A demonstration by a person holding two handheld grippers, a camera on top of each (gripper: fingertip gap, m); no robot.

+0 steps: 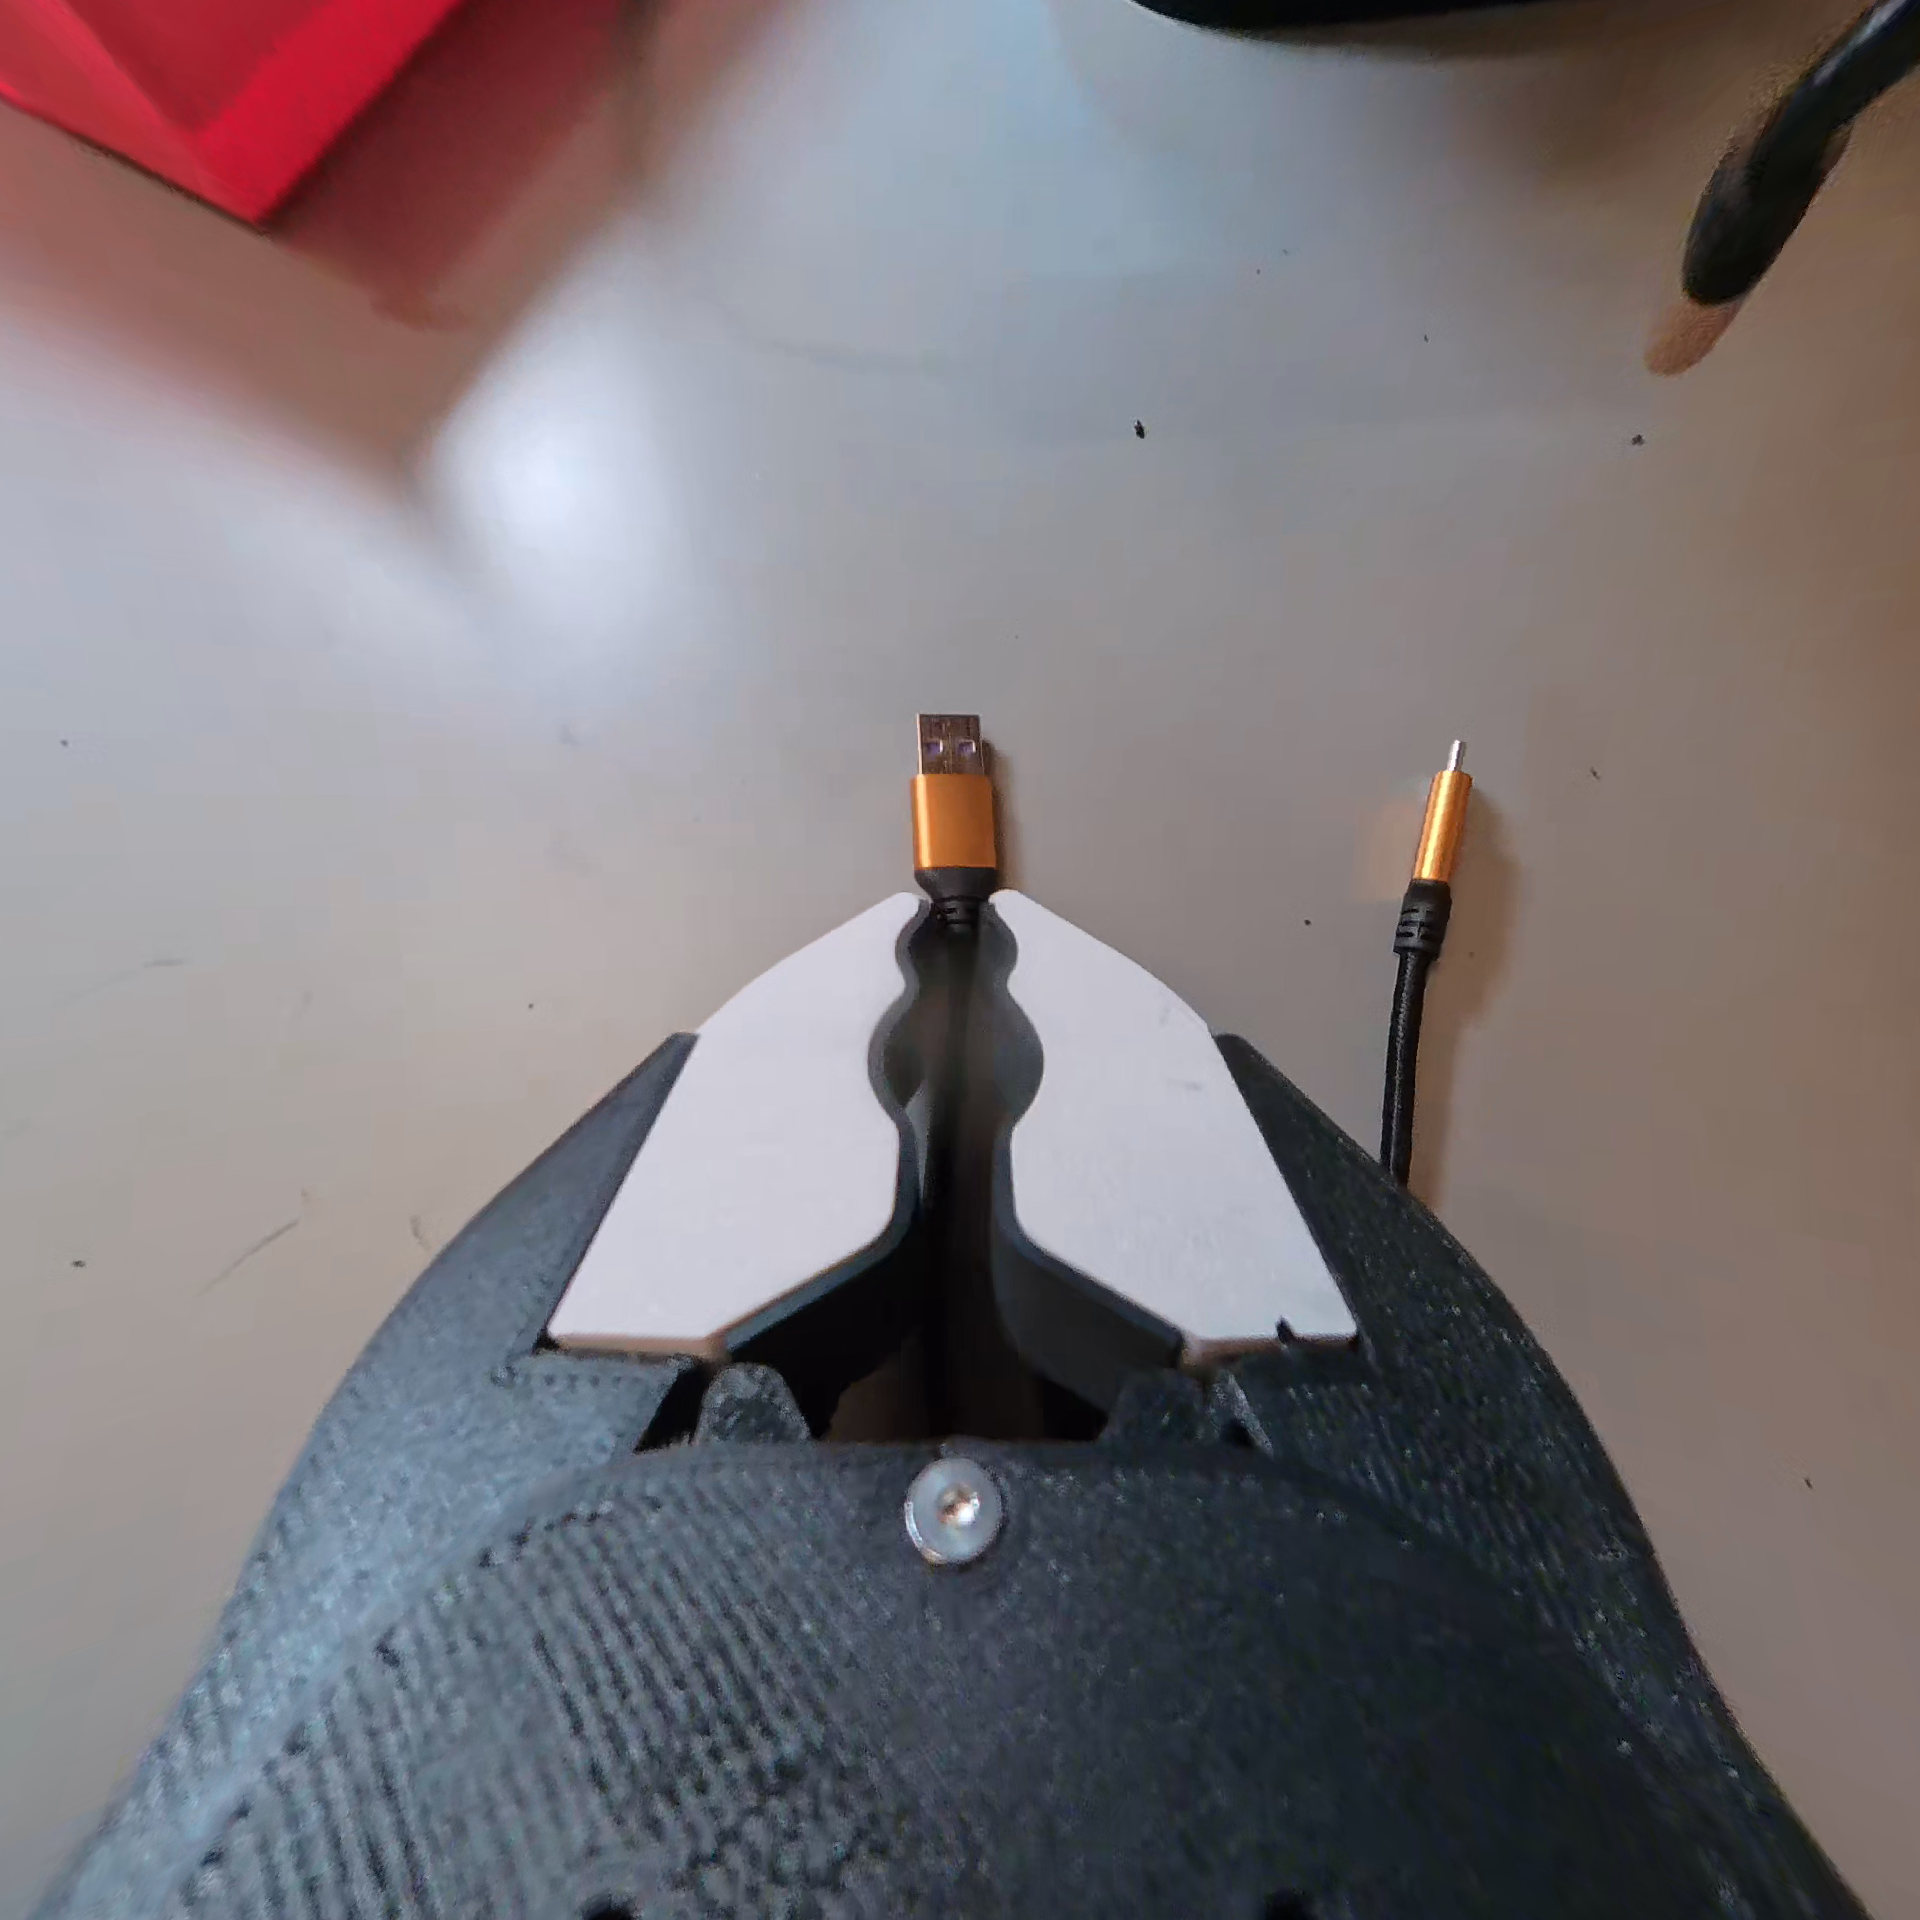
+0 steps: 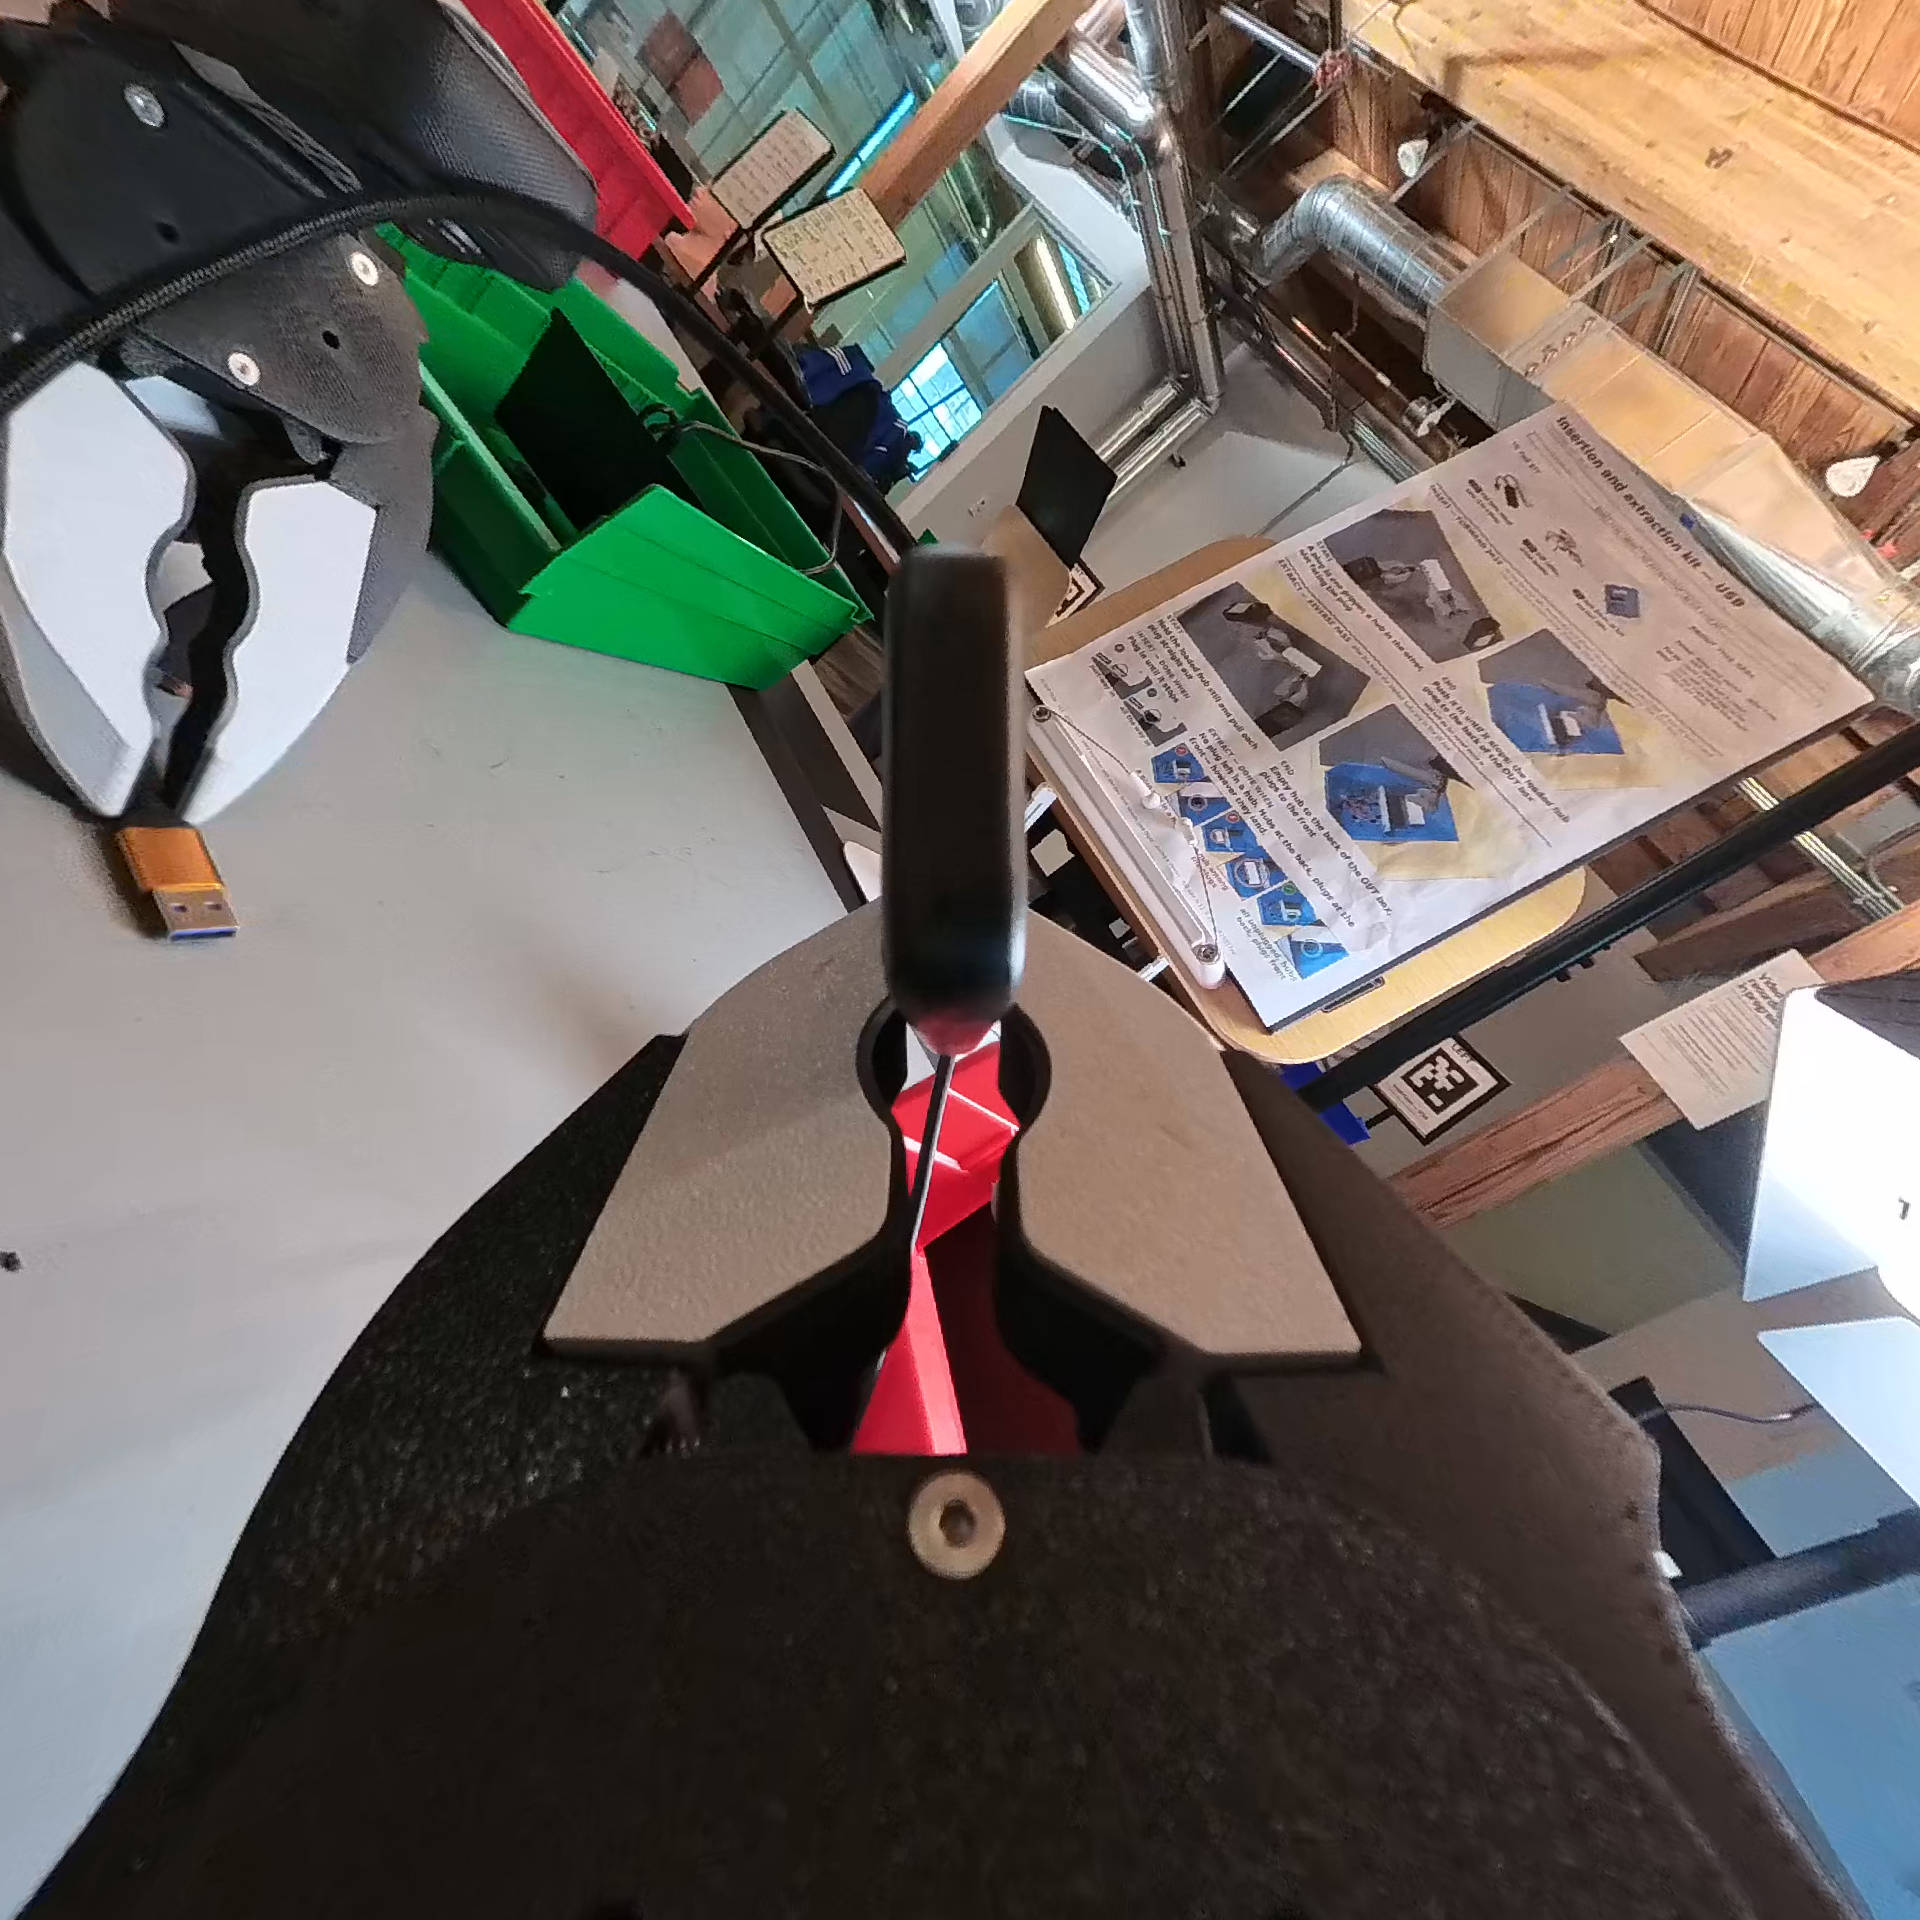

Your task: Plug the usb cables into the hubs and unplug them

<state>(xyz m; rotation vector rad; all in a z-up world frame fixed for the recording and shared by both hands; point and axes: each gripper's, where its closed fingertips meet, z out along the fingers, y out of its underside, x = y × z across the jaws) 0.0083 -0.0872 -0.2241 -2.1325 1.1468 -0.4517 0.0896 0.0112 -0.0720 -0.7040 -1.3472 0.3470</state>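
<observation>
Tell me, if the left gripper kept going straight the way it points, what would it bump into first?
Probably nothing soon. The left gripper, shut on the black cable with the orange USB plug, points across bare grey tabletop. A dark edge at the top is blurred; depth is unclear.

Left wrist close, downward; right tilted; share orange plug [image 1: 953,821].

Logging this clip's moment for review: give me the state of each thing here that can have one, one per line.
Left tongs: shut on the cable behind the USB-A plug.
USB-A plug: unplugged, held just above the table.
Small orange plug: unplugged, free.
Right tongs: shut on the black hub.
Black hub: held upright in the air, nothing plugged in view.
Green bin: open-topped, on the table.
</observation>
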